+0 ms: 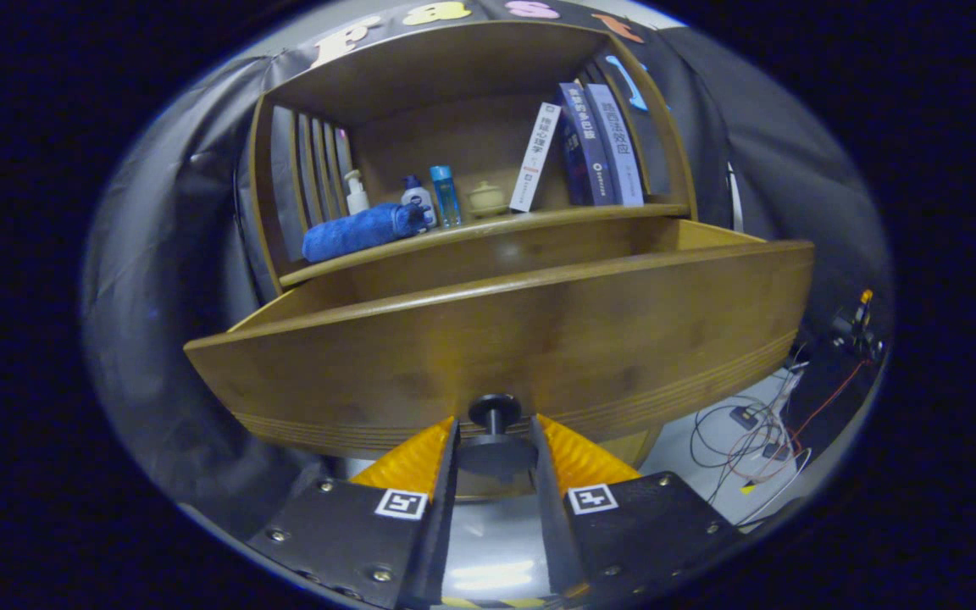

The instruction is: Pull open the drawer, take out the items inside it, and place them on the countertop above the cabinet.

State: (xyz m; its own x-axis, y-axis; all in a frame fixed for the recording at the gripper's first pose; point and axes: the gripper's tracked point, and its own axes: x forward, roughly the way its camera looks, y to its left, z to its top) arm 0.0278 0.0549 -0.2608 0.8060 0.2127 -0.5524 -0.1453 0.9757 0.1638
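Fingers first: the gripper sits right at the drawer's knob, one finger on each side of its dark stem. Whether the pads truly press on it, I cannot tell; a sliver of gap seems to show on both sides. The knob is small, round and smooth, a mushroom shape, so the risk is plain: pull with a loose hold and the fingers slide off the cap.

Next, the drawer itself, already drawn well out of the cabinet. Its front is a wide curved board of warm varnished wood, with fine grooves along the lower edge. Its inside is hidden behind that front, so the contents are unknown. Haul too far and it could leave its runners.

Farther back, the countertop carries a rolled blue towel, soft and fuzzy, then small bottles, then upright books at the right. It is crowded, so placed items could knock bottles over.
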